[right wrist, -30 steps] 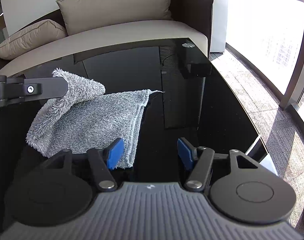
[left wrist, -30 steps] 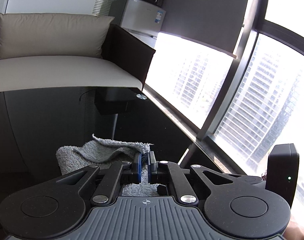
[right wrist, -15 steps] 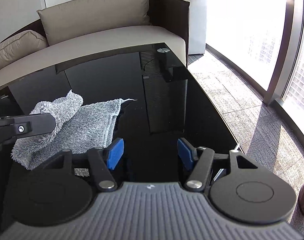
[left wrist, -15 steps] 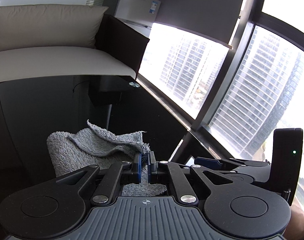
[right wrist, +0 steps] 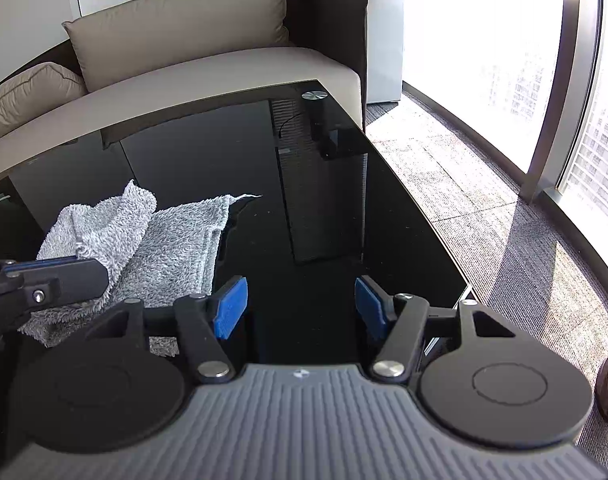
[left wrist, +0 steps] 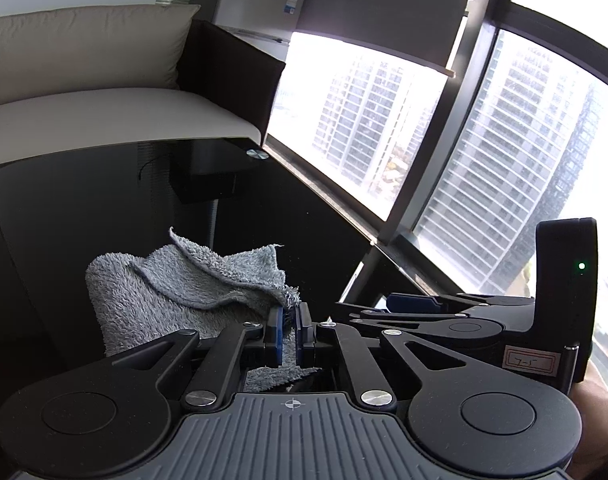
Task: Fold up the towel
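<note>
Towel (right wrist: 152,252) (grey, fluffy) is lying on the near left of the black glass table (right wrist: 232,160), one corner lifting where the left gripper (left wrist: 289,334) is pinching it. Right gripper (right wrist: 300,306) is hovering just right of it, jaws spread wide.

Left gripper (left wrist: 289,334) jaws clamped on grey towel (left wrist: 176,292) edge above black bench (left wrist: 84,200); right gripper (left wrist: 416,304) alongside.
</note>
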Tool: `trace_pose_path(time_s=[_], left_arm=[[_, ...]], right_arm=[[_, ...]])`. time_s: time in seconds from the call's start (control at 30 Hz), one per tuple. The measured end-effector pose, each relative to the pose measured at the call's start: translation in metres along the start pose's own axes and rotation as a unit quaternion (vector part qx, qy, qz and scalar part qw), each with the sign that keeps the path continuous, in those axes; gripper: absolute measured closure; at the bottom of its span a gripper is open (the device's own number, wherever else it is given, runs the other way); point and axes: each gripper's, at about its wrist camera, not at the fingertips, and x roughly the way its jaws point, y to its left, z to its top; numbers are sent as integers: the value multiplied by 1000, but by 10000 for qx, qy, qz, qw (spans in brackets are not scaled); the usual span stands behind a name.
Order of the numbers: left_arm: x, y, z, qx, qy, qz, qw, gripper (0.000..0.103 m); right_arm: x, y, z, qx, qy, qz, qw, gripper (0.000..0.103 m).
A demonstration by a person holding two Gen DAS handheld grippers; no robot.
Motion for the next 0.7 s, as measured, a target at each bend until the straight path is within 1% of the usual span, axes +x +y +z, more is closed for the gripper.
trace_pose_path(time_s=[0.1, 0.17, 0.2, 0.27, 0.3, 0.37, 0.43, 0.57, 0.7], left_arm=[[-1, 0, -4, 4, 25, -62, 10000, 93], [-2, 1, -7, 16, 76, -125, 9999, 85], [-4, 1, -8, 22, 62, -122, 9999, 85], [-10, 3, -8, 22, -6, -82, 10000, 79], [-13, 4, -8, 19, -42, -57, 10000, 78], [-22, 7, -8, 42, -86, 44, 9999, 70], [-30, 12, -10, 111, -105, 240, 9996, 68], [-35, 22, -15, 217, -74, 607, 9979, 66], [-39, 30, -19, 182, -23, 758, 9970, 62]], right_arm=[[0, -1, 0, 31, -20, -40, 10000, 41], [0, -3, 0, 62, -40, -69, 9999, 41], [0, -4, 1, 82, -56, -83, 9999, 41], [1, -5, 1, 120, -91, -106, 9998, 41], [1, -5, 1, 127, -128, -103, 9998, 41], [0, -5, 2, 130, -203, -89, 9997, 41], [0, -3, 3, 123, -271, -50, 9995, 41], [-3, 6, 7, 1, -530, 245, 9983, 41], [-4, 28, 11, -429, -789, 667, 9937, 40]])
